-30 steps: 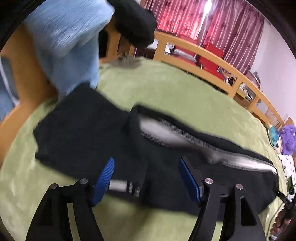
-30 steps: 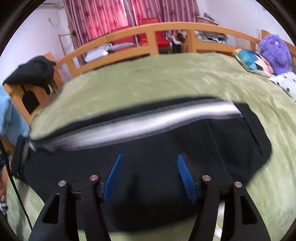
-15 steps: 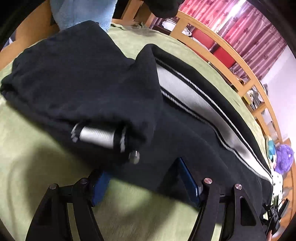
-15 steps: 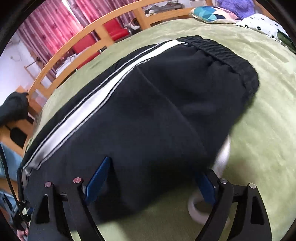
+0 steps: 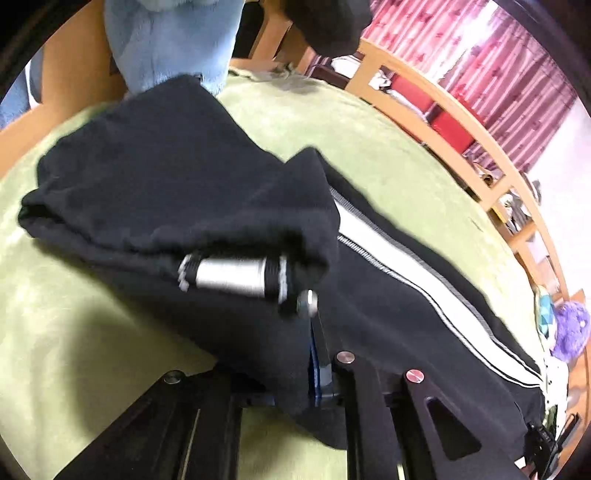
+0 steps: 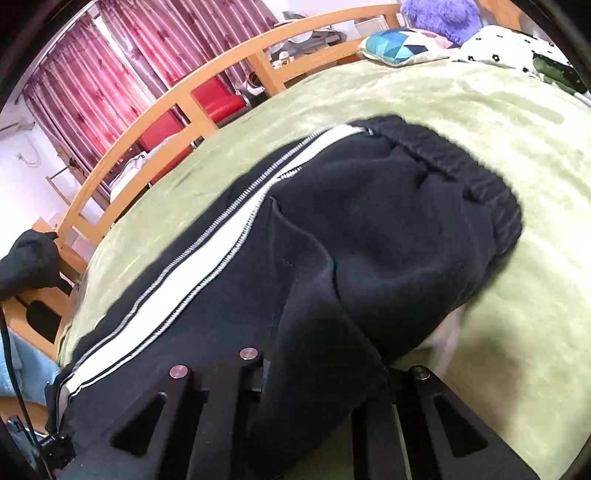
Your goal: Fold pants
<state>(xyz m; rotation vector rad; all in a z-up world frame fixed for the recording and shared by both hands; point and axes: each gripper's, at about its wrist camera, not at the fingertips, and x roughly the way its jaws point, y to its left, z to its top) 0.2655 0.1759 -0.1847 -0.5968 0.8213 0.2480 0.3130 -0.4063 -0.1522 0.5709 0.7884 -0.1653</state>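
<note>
Black pants (image 5: 192, 192) with a white side stripe (image 5: 424, 280) lie across a green blanket (image 5: 74, 332). My left gripper (image 5: 291, 369) is shut on the near edge of the leg end, where the cuff is folded over and shows a white band. In the right wrist view the pants (image 6: 388, 236) show their elastic waistband (image 6: 480, 184) at the right. My right gripper (image 6: 317, 376) is shut on the near edge of the waist end, and black cloth covers its fingers.
A wooden bed rail (image 5: 443, 122) runs along the far side, with red curtains (image 6: 110, 74) behind. A light blue cloth (image 5: 173, 40) hangs at the left end. A purple plush toy (image 6: 439, 14) and pillows (image 6: 399, 44) lie at the right end.
Both grippers dropped onto the near edge of the pants and closed on the cloth. The fabric now bunches up over the fingers of both.
</note>
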